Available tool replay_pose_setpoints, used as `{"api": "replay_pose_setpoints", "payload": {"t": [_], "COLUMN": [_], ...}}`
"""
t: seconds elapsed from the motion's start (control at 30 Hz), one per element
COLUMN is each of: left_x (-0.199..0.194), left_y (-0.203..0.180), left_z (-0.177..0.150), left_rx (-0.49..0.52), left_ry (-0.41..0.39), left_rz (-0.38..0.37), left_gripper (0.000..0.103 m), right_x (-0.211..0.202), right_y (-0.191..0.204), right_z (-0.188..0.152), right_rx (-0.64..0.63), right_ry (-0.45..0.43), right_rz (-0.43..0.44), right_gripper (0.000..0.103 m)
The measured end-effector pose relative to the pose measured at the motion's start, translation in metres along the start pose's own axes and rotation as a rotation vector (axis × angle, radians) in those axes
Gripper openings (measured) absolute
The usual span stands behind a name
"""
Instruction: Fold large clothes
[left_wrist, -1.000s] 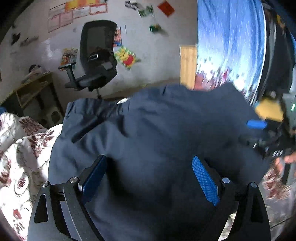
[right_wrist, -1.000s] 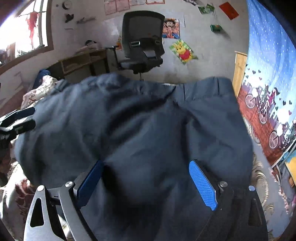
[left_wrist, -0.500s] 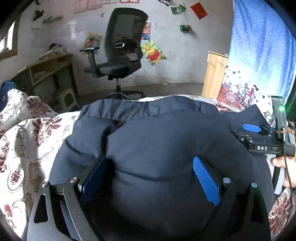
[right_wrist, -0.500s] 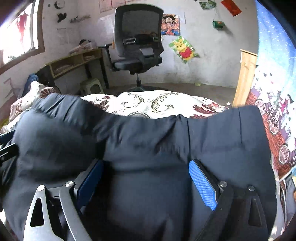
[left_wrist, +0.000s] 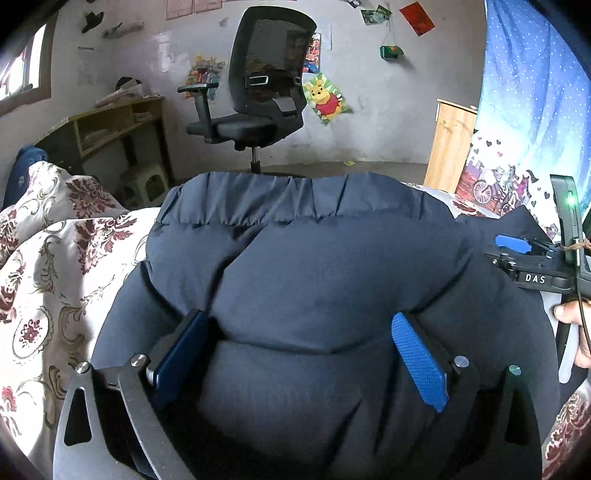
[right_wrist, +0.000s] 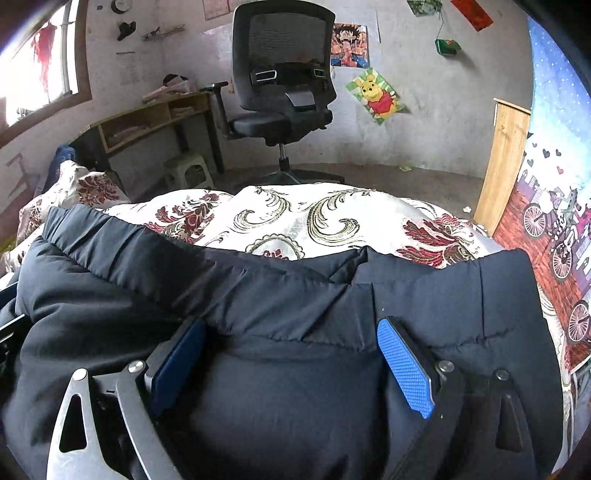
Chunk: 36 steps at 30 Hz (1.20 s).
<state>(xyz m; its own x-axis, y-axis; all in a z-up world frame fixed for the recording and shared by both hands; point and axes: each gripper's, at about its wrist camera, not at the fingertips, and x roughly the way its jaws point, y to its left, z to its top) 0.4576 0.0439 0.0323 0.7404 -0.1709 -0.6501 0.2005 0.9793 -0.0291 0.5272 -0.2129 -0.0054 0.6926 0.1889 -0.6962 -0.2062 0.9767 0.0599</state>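
A lived-in bedroom: a floral bedspread (right_wrist: 332, 218), an office chair (left_wrist: 266, 92), a wooden desk (right_wrist: 147, 122), and cartoon posters (left_wrist: 325, 99) taped to the plaster wall.

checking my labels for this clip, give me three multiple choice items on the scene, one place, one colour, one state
1. What does the dark garment lie on?
A. a floral bedspread
B. a wooden desk
C. the office chair

2. What colour are the left tool pads?
A. red
B. blue
C. green

3. What stands behind the bed, against the wall?
A. a ladder
B. a bicycle
C. a black office chair

Answers:
1 A, the floral bedspread shows past the garment's far edge.
2 B, both pads are blue beside the bunched cloth.
3 C, the office chair stands near the Winnie the Pooh poster.
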Motion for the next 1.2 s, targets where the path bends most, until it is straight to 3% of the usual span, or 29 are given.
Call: {"api": "replay_pose_setpoints", "payload": {"t": [0.23, 0.43, 0.53, 0.57, 0.6, 0.63, 0.7, 0.8, 1.0, 1.1, 1.2], "left_x": [0.005, 0.005, 0.005, 0.005, 0.004, 0.004, 0.003, 0.001, -0.002, -0.003, -0.01], "left_y": [0.006, 0.012, 0.013, 0.013, 0.013, 0.013, 0.016, 0.02, 0.032, 0.032, 0.031], "left_z": [-0.004, -0.006, -0.006, -0.006, -0.005, -0.005, -0.005, -0.004, -0.001, 0.002, 0.003], "left_rx": [-0.002, -0.022, -0.024, -0.026, -0.028, -0.03, -0.039, -0.054, -0.104, -0.108, -0.085], "left_ry": [0.01, 0.014, 0.012, 0.011, 0.012, 0.014, 0.015, 0.014, 0.027, 0.039, 0.031], "left_rz": [0.005, -0.015, -0.017, -0.02, -0.022, -0.026, -0.036, -0.043, -0.027, -0.02, -0.004], "left_gripper": [0.102, 0.102, 0.102, 0.102, 0.102, 0.102, 0.102, 0.102, 0.102, 0.102, 0.102], "right_x": [-0.02, -0.078, -0.094, -0.095, -0.096, -0.095, -0.087, -0.079, -0.06, -0.039, -0.039], "right_y": [0.002, 0.001, -0.021, -0.03, -0.039, -0.049, -0.066, -0.074, -0.06, -0.059, -0.058], "right_z": [-0.002, -0.023, -0.03, -0.031, -0.03, -0.029, -0.027, -0.02, 0.01, 0.004, -0.003], "right_rx": [0.003, -0.065, -0.042, -0.011, 0.024, 0.067, 0.147, 0.189, 0.09, 0.059, 0.062], "right_ry": [-0.028, -0.13, -0.129, -0.121, -0.113, -0.096, -0.041, -0.014, -0.01, 0.024, 0.0], "right_rz": [-0.022, -0.207, -0.31, -0.316, -0.313, -0.297, -0.274, -0.251, -0.254, -0.283, -0.291], "right_gripper": [0.095, 0.095, 0.094, 0.092, 0.078, 0.055, 0.031, 0.012, 0.007, 0.007, 0.01]}}
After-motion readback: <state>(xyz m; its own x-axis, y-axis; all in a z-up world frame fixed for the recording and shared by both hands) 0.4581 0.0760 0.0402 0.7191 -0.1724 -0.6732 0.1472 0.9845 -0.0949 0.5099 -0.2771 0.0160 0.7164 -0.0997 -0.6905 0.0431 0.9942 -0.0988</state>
